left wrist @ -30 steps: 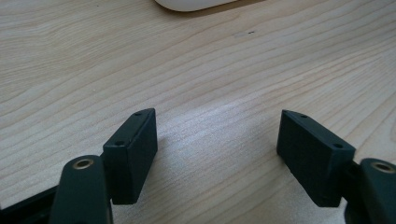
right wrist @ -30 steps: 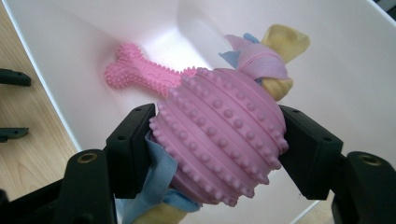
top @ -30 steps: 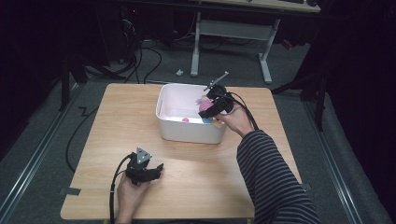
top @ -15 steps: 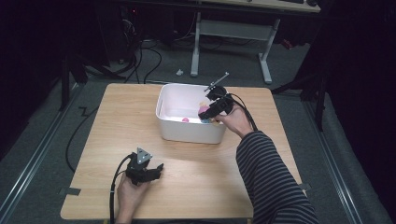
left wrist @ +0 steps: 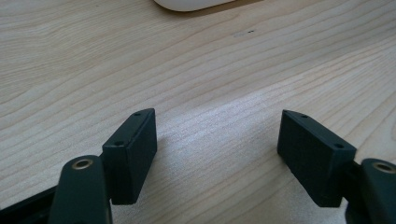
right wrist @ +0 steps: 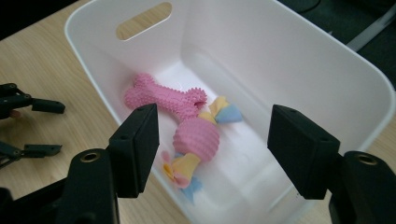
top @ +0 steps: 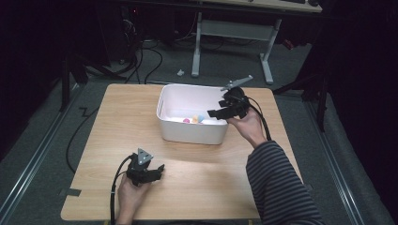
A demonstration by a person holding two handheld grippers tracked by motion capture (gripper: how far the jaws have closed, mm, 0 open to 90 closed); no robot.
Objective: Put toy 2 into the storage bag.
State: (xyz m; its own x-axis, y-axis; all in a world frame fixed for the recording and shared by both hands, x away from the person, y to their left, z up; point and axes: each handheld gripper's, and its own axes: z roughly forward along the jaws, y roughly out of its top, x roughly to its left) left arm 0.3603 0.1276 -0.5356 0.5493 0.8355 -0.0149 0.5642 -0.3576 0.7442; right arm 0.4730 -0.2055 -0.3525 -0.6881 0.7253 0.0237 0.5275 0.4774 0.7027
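A white plastic bin (top: 192,135) stands on the wooden table (top: 117,126), toward its far side. Inside it lie a pink spiky bone toy (right wrist: 161,96) and a pink ball (right wrist: 196,139) with yellow and blue fabric tails; in the high view they show as small coloured shapes (top: 195,119). My right gripper (top: 220,112) hovers over the bin's right rim, open and empty (right wrist: 212,140), pointing down at the toys. Near the table's front left, my left gripper (top: 157,171) rests low over bare wood, open with nothing between its jaws (left wrist: 217,140).
The bin (right wrist: 364,93) has an oval handle slot (right wrist: 142,19) in its far wall. The left gripper (right wrist: 28,126) also appears at the left edge of the right gripper view. A desk frame (top: 230,42) and cables (top: 145,56) sit on the floor beyond the table.
The right gripper has drifted slightly over the bin's right side, and the toys now lie in the bin. The left gripper has not moved.
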